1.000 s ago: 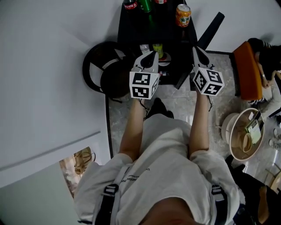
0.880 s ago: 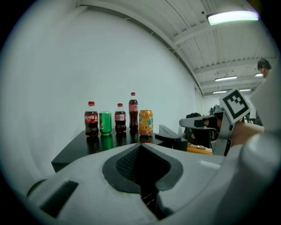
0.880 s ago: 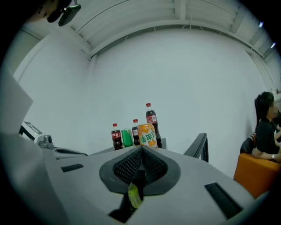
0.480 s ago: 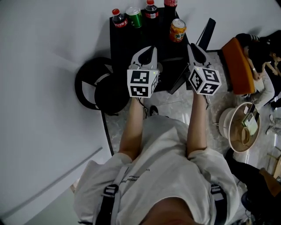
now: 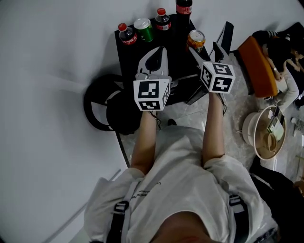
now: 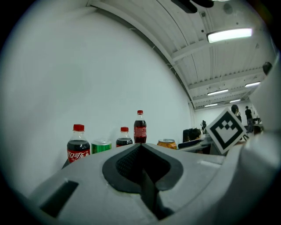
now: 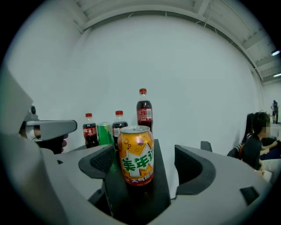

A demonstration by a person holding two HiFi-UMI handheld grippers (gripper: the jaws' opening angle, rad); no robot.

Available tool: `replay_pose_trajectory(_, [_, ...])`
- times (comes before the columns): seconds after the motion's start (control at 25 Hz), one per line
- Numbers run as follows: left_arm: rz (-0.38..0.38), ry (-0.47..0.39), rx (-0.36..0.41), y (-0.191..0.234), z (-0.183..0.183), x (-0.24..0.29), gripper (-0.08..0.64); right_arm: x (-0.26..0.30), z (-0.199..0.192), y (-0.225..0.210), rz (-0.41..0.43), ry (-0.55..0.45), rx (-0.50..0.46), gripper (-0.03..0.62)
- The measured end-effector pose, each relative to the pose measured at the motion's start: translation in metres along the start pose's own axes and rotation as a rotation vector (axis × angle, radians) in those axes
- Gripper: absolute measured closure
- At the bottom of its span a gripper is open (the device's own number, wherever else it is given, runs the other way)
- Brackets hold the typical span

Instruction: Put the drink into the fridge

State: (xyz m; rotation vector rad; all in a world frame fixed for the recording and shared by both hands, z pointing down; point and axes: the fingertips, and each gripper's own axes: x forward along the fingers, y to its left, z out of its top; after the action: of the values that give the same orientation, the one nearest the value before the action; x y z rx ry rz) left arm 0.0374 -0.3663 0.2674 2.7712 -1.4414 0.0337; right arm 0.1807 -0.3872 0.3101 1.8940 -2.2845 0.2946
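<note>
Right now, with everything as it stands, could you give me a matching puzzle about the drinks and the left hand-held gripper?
Things:
1 orange can
2 green can
3 tall cola bottle
4 left hand-held gripper

Places and states:
A jaws shut, empty
B farthest back
C drink nearest the person
D between two small cola bottles

Pairs: 1-C, 2-D, 3-B, 4-A.

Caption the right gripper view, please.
Right gripper, jaws just opened, orange can framed between them ungripped on the table.
</note>
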Motion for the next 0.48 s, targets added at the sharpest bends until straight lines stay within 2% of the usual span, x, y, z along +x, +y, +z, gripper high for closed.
replay_pose_trajectory(0.08, [-0.011,-0.005,-0.016,0.005,0.000,0.004,0.552,0.015,-0.005,0.004,-0.002,0.061,-0.012,0.189])
replay_pose_trajectory(0.28, [-0.034,-0.007,-0.017,0.017,0.001,0.014,0.551,0.047,-0.015,0.006,-0.039,0.157,-0.053,0.186])
replay_pose_trajectory(0.4, [-0.035,-0.004,-0.013,0.025,0.000,0.015,0.552,0.056,-0.018,0.005,-0.055,0.175,-0.078,0.187])
replay_pose_trajectory(0.48, [-0.026,-0.003,-0.019,0.031,-0.002,0.014,0.551,0.057,-0.015,0.009,-0.047,0.151,-0.097,0.201])
